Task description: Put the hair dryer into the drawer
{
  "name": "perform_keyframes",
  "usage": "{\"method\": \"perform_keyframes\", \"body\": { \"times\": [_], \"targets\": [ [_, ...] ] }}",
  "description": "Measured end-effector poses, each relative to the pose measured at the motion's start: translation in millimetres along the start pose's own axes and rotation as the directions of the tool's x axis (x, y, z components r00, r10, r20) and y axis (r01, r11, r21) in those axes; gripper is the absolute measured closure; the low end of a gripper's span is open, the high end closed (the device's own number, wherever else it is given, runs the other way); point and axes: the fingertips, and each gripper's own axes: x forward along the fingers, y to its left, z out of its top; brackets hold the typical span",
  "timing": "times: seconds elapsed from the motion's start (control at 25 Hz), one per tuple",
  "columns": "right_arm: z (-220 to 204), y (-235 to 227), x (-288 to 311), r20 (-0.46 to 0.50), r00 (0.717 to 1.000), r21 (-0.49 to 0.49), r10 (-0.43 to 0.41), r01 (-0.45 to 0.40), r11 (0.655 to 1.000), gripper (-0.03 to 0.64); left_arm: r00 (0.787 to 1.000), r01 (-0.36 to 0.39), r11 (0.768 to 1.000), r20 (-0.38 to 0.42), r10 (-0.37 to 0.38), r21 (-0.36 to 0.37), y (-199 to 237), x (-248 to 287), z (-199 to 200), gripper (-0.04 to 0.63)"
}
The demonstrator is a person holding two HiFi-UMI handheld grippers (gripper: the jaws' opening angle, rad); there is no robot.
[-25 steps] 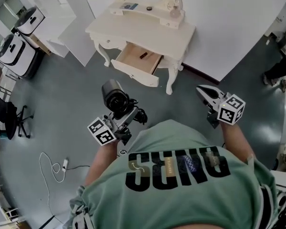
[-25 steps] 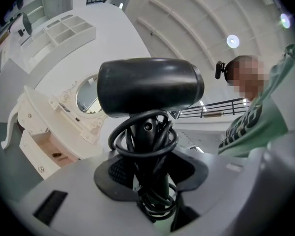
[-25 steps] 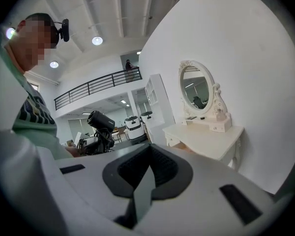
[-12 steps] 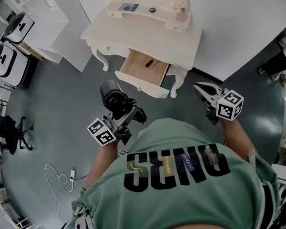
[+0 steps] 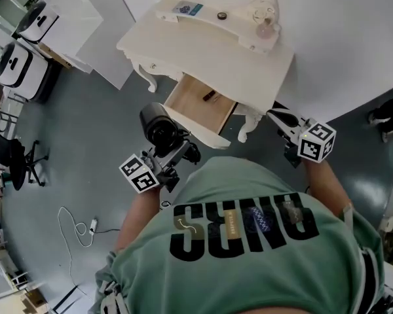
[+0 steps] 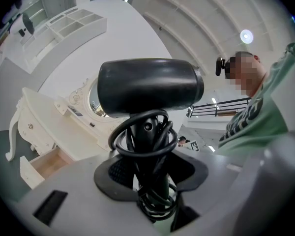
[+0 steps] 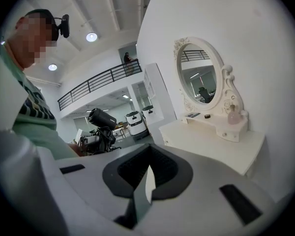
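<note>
A black hair dryer (image 5: 158, 124) stands upright in my left gripper (image 5: 175, 152), barrel on top. In the left gripper view its handle, wound with its black cord, sits between the jaws and the left gripper (image 6: 148, 181) is shut on it, under the barrel of the hair dryer (image 6: 150, 85). The wooden drawer (image 5: 198, 104) of the cream dressing table (image 5: 249, 61) stands pulled out just beyond the dryer, with a small dark item (image 5: 209, 96) inside. My right gripper (image 5: 280, 118) hovers by the table's right front corner, shut and empty. In the right gripper view the right gripper (image 7: 146, 177) points along the table top (image 7: 221, 146).
An oval mirror (image 7: 201, 77) and small items (image 5: 221, 16) sit at the table's back. White wheeled machines (image 5: 19, 70), a black office chair (image 5: 10, 165) and a floor cable (image 5: 75, 224) are at the left. Someone's legs (image 5: 390, 113) show at the far right.
The dressing table and its open drawer have drawn nearer in the head view. Both grippers have travelled toward it, the left one still carrying the hair dryer.
</note>
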Motion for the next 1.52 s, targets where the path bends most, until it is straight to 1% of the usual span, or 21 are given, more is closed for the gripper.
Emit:
{"method": "perform_keyframes", "body": {
  "times": [0.16,0.24,0.36,0.44,0.52,0.72,0.8,0.88,0.96,1.04,1.12,1.2,1.28,1.4,1.52],
  "targets": [
    [23.3,-59.0,-0.3,-0.018,0.998,-0.032,0.061,-0.062,0.998,0.623,0.997,-0.065,0.998,0.042,0.065,0.010,6.6,52.0,0.6,0.420],
    [37.5,-86.5,3.9,-0.021,0.997,-0.039,0.074,-0.075,0.996,0.623,0.994,-0.090,0.996,0.066,0.089,0.001,11.6,71.9,3.9,0.420],
    [46.8,-110.1,14.3,-0.022,0.996,-0.026,0.086,-0.086,0.996,0.623,0.990,-0.127,0.992,0.062,0.127,-0.004,20.4,86.0,6.0,0.420],
    [49.0,-112.8,24.6,-0.024,0.995,-0.031,0.099,-0.100,0.995,0.623,0.989,-0.148,0.989,0.030,0.147,0.030,29.1,84.0,10.6,0.420],
    [50.7,-114.7,37.1,-0.021,0.996,-0.034,0.092,-0.093,0.995,0.623,0.987,-0.160,0.985,-0.006,0.161,0.069,42.4,78.3,15.5,0.420],
    [38.7,-104.9,61.0,-0.018,0.997,-0.018,0.072,-0.073,0.997,0.623,0.978,-0.158,0.976,-0.111,0.175,0.148,85.0,61.2,21.7,0.420],
    [31.7,-102.8,67.8,-0.040,0.997,-0.030,0.064,-0.065,0.997,0.623,0.967,-0.141,0.968,-0.180,0.179,0.207,104.3,61.0,22.7,0.420],
    [26.8,-103.4,72.8,-0.057,0.997,-0.040,0.049,-0.051,0.998,0.623,0.950,-0.110,0.957,-0.256,0.182,0.270,122.3,63.3,21.2,0.420],
    [23.1,-105.3,77.5,-0.064,0.997,-0.041,0.036,-0.039,0.998,0.623,0.925,-0.071,0.944,-0.333,0.183,0.321,138.1,66.8,17.9,0.422],
    [18.4,-108.0,81.8,-0.069,0.997,-0.037,0.030,-0.033,0.999,0.623,0.894,-0.025,0.933,-0.409,0.182,0.359,151.6,71.2,12.5,0.422],
    [12.5,-113.2,85.1,-0.074,0.997,-0.035,0.026,-0.029,0.999,0.623,0.859,0.019,0.921,-0.478,0.183,0.388,164.4,77.4,5.0,0.422],
    [4.9,-121.1,87.9,-0.077,0.997,-0.026,0.020,-0.022,0.999,0.623,0.817,0.064,0.908,-0.545,0.191,0.415,178.1,84.3,-5.6,0.422],
    [-4.0,-130.6,91.5,-0.077,0.997,-0.009,0.013,-0.014,1.000,0.623,0.764,0.113,0.892,-0.612,0.204,0.437,193.3,90.1,-20.2,0.422],
    [-16.0,-146.0,99.6,-0.074,0.997,0.010,0.008,-0.007,1.000,0.623,0.678,0.196,0.870,-0.703,0.212,0.452,215.6,98.9,-48.1,0.422],
    [-33.0,-161.6,105.9,-0.071,0.997,0.028,0.011,-0.009,1.000,0.623,0.582,0.296,0.844,-0.785,0.211,0.447,234.8,107.9,-83.3,0.422]
  ]
}}
